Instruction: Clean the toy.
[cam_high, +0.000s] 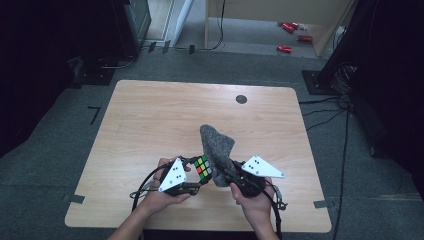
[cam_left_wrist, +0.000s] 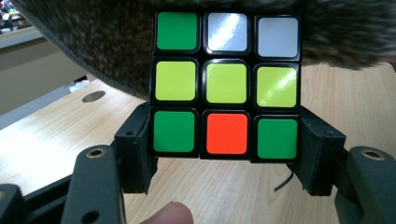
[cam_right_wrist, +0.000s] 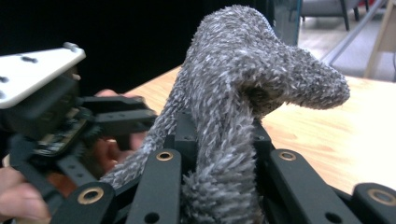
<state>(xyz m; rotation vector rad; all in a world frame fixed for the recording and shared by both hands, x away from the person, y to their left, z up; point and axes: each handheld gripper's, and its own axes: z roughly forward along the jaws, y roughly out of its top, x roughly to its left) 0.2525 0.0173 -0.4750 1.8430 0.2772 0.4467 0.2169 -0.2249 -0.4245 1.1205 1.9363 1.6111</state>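
- Two hand-held grippers, both loaded: left hand-held gripper (cam_high: 200, 176) clamps the puzzle cube (cam_left_wrist: 226, 89) by its sides; right hand-held gripper (cam_high: 224, 176) pinches the grey fuzzy cloth (cam_right_wrist: 243, 93).
- Both items held above the counter (cam_high: 150, 130), near its front edge.
- Cloth rises upright, long axis vertical, touching or just right of and behind the cube.
- Likely next: cloth meets cube face, so right hand is the mover.

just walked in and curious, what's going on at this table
A person at a light wooden table holds a two-jaw gripper in each hand. The left gripper is shut on a scrambled, black-edged puzzle cube with coloured stickers. The right gripper is clamped on a fuzzy grey cloth, bunched and standing up from its jaws. Both are held close together above the table's near edge, the cloth right beside the cube.
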